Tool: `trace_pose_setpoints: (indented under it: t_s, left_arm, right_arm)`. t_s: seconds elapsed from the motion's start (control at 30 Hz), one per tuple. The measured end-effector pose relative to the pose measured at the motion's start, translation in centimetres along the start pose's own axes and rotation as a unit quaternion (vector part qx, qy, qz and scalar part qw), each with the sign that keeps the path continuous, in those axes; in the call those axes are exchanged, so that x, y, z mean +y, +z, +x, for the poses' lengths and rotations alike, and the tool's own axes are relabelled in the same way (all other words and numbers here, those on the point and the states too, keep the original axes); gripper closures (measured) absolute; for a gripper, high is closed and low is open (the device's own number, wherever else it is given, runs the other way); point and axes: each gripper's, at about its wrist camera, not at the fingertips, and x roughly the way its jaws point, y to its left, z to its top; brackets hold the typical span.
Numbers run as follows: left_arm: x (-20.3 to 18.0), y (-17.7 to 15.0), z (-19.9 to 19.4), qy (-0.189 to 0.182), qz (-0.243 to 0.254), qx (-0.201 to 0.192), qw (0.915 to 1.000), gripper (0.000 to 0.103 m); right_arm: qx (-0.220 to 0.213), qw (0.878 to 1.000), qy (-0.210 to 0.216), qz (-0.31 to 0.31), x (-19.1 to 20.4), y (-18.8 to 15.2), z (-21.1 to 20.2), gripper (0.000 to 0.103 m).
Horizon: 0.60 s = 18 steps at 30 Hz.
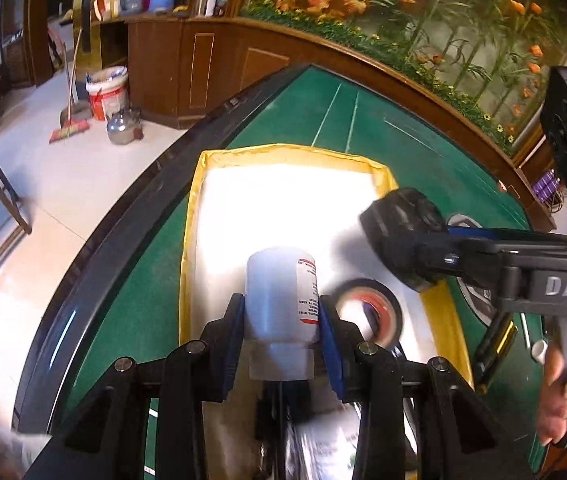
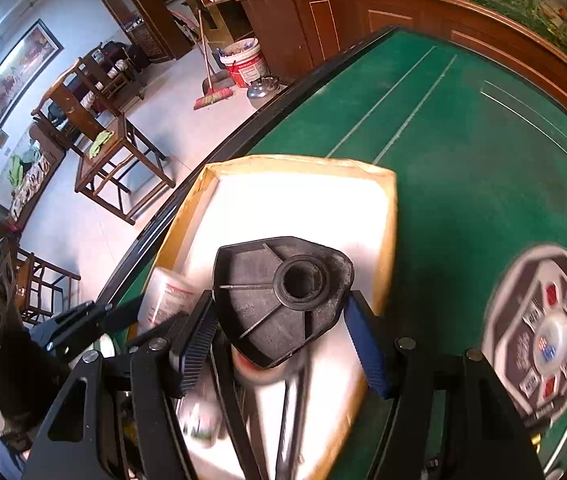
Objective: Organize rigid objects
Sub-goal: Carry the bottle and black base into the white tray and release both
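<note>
Clamped between the blue-padded fingers (image 1: 328,336) of the left gripper (image 1: 281,332), a white plastic bottle (image 1: 281,304) is held with its cap toward the camera and a red-and-white label on its right side. It is carried above the near part of a shallow tray (image 1: 191,216) with a yellow rim and a bright white floor, which is set on the green worktop (image 1: 323,96). Just right of the bottle, a roll of black tape (image 1: 367,312) is seen on the tray floor, blurred.

From the right side of the left view, the right gripper (image 2: 281,312) is reached in over the tray's right rim. Its fingers (image 2: 365,344) are closed on a black plastic part (image 2: 283,296), a flat ribbed piece with a round socket in its upper face; the part is held above the tray, near the right rim. In the right view the bottle is visible at the left of that part, beside the left gripper.

On the worktop to the right of the tray, apart from it, a round grey control panel (image 2: 539,332) with red buttons is set into the surface. White lines are marked on the worktop beyond the tray. Far left, on the floor, a red-and-white bucket (image 1: 107,92), a broom (image 1: 69,128) and a metal kettle (image 1: 123,126) are seen.
</note>
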Motion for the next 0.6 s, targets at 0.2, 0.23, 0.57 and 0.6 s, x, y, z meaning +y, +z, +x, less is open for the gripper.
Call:
trace_pose_setpoints:
  t_s: [0.2, 0.23, 0.57, 0.6]
  left_arm:
    - [-0.1, 0.9, 2.1, 0.008, -0.002, 0.018, 0.9998, 0.065]
    - [-0.1, 0.9, 2.2, 0.006, -0.003, 0.022, 0.9997, 0.065]
    - [0.1, 0.7, 3.0, 0.018, -0.005, 0.026, 0.9995, 0.065]
    - [0.1, 0.7, 2.9, 0.018, -0.006, 0.027, 0.9995, 0.065]
  right_arm:
    - [0.025, 0.999, -0.021, 0.014, -0.2, 2.2, 3.9, 0.039]
    - [0.028, 0.999, -0.023, 0.014, -0.2, 2.3, 4.4, 0.039]
    - [0.035, 0.999, -0.038, 0.015, -1.1, 2.7, 5.9, 0.039]
    - [0.036, 0.998, -0.039, 0.014, -1.1, 2.7, 5.9, 0.039]
